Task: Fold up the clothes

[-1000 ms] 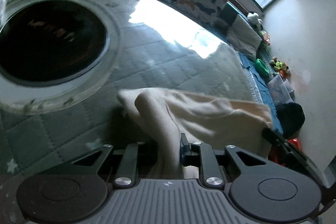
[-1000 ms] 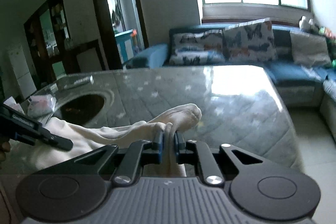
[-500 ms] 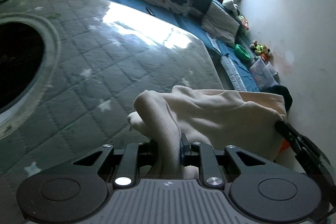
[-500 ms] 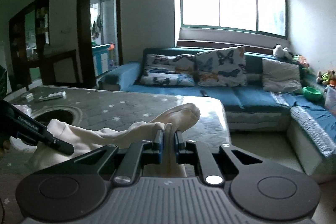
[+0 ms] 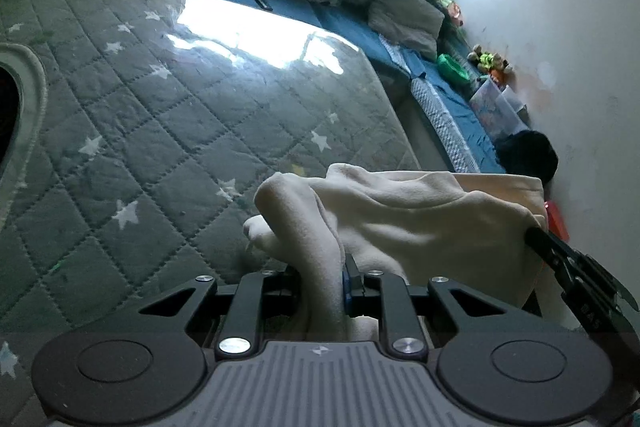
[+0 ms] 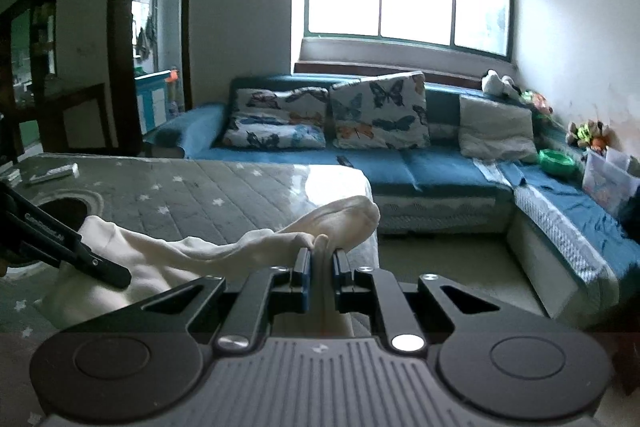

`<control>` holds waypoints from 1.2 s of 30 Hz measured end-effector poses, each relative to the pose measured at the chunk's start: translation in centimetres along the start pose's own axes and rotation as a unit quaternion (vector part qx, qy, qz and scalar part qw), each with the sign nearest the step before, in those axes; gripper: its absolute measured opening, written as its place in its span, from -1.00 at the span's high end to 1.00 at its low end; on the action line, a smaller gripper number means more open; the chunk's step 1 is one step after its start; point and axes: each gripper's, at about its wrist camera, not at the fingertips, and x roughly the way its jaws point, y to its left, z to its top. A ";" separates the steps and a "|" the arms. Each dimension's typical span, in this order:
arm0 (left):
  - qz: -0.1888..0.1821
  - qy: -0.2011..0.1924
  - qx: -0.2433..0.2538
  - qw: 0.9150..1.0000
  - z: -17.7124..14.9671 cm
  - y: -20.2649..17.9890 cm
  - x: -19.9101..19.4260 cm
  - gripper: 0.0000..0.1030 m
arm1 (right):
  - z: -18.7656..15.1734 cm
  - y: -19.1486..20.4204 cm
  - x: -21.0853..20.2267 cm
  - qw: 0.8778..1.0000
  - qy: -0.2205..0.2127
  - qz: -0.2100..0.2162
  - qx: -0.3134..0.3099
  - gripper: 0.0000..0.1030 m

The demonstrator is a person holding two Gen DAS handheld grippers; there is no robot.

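I have the cream fleece garment (image 5: 400, 219) pinched at two spots and lifted over the near right corner of the quilted star-print table cover (image 5: 168, 115). My left gripper (image 5: 322, 279) is clamped on a thick bunched fold, my right gripper (image 6: 320, 267) on a thinner edge. It looks soft, light and floppy, sagging between the holds, so I judge corners or hems the best places to grip.

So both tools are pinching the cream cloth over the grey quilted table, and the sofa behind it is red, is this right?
One detail is wrong: the sofa is blue, not red, as the right wrist view shows. The rest holds: the left tool and the right tool each pinch the cream cloth over the grey quilted table.
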 end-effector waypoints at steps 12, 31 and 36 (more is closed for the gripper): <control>0.002 0.054 -0.022 0.998 -0.4 1.9 2.7 0.51 | -2.9 -1.8 3.4 0.998 0.060 -0.027 0.020 0.81; 0.036 0.088 0.037 0.995 -1.7 2.6 0.4 0.20 | -5.4 0.1 3.2 0.993 0.109 -0.041 -0.019 0.67; 0.037 0.055 0.036 0.997 -1.0 2.0 -0.5 0.12 | -4.1 0.8 2.8 0.996 0.090 0.006 -0.004 0.67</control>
